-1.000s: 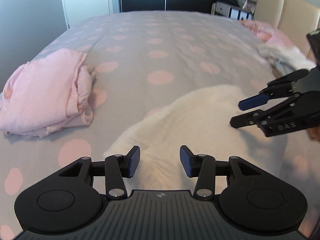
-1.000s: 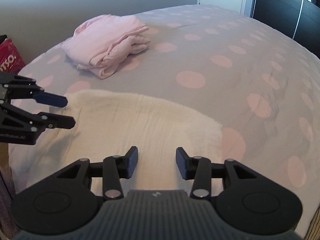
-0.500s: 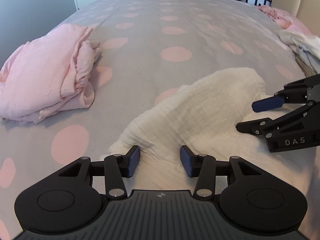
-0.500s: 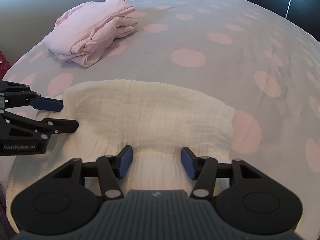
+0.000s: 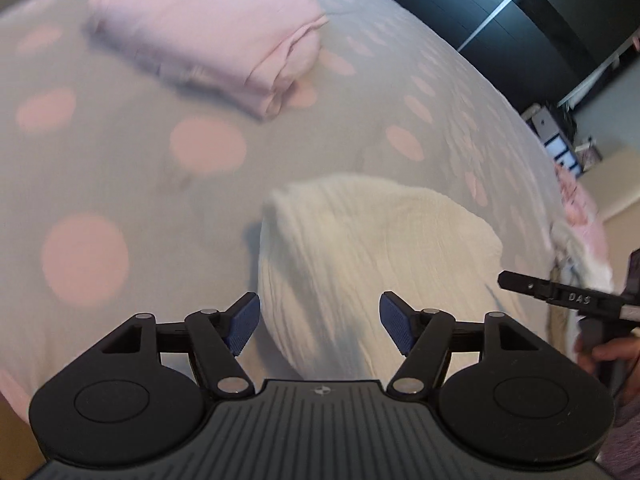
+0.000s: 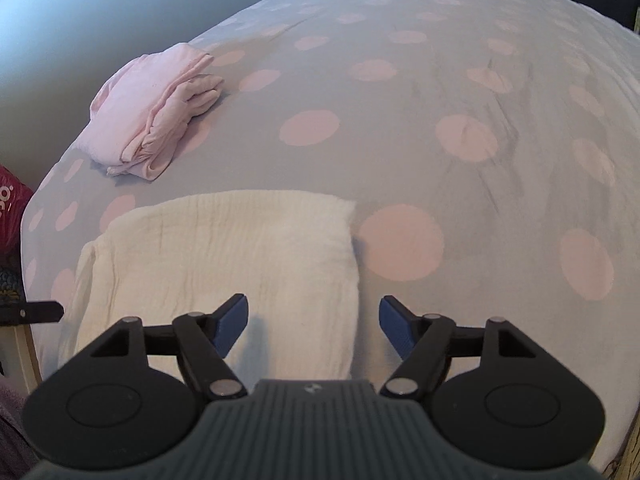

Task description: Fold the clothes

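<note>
A cream crinkled garment lies folded on the grey bed with pink dots, close to its near edge. My left gripper hovers over the garment's left part, jaws opening, the cloth below them but not pinched. Over the garment's right edge my right gripper is opening too, and its pads grip nothing. A folded pink garment rests farther back to the left. The right gripper's tip shows at the right of the left wrist view, a hand under it.
The bed cover stretches wide behind and to the right of the cream garment. More pink and white clothes lie at the bed's right side. Dark wardrobe doors stand beyond the bed. A red bag sits left of it.
Both grippers opened wider and let go of the cream garment, which now lies flatter with a squarer fold. The left gripper rolled, so its view tilted, and both shifted sideways.
</note>
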The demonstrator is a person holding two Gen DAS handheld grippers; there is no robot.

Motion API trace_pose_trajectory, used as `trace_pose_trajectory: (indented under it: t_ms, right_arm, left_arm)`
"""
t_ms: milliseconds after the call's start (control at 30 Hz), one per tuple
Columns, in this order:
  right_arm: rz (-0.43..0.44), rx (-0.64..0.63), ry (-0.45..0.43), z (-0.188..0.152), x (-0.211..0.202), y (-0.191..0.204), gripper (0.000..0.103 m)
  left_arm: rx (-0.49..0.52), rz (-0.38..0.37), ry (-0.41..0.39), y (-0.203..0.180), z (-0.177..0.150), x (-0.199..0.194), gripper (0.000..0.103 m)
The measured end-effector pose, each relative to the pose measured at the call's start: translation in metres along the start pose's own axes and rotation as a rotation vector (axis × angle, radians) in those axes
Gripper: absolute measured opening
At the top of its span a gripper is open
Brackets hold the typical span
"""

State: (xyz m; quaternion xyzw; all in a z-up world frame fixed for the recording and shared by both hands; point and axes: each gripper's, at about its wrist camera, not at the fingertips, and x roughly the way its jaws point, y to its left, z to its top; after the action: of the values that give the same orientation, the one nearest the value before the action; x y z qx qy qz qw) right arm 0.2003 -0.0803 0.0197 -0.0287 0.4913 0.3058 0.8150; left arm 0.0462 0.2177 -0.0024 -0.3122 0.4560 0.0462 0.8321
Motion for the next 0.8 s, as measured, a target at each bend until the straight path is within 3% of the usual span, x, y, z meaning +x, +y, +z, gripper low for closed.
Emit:
trace_pose_trajectory:
  t_ms: [100, 333, 567, 633, 700, 733, 800]
  right_arm:
    - [0.026, 0.061, 0.029, -0.004, 0.011, -0.015, 0.075]
    - [0.122, 0.182, 0.084, -0.012, 0.045, -0.034, 0.075]
    - [0.184, 0.163, 0.089, -0.005, 0.063, -0.032, 0.073]
    - [0.205, 0.158, 0.091, -0.003, 0.066, -0.03, 0.066]
    - [0.245, 0.171, 0.098, -0.002, 0.07, -0.027, 0.054]
    - [0.271, 0.185, 0.105, -0.002, 0.073, -0.025, 0.042]
    - [0.301, 0.206, 0.113, -0.001, 0.076, -0.022, 0.039]
  left_arm:
    - [-0.064, -0.036, 0.036, 0.007, -0.01, 0.017, 0.065]
    - [-0.109, -0.09, 0.064, 0.01, -0.016, 0.062, 0.065]
    - [-0.083, -0.15, 0.05, 0.004, -0.008, 0.085, 0.05]
    - [-0.068, -0.154, 0.05, 0.002, -0.006, 0.088, 0.048]
    - [-0.056, -0.159, 0.049, 0.001, -0.005, 0.089, 0.046]
    - [-0.05, -0.162, 0.048, 0.0, -0.005, 0.089, 0.044]
    - [-0.037, -0.17, 0.044, -0.001, -0.005, 0.089, 0.04]
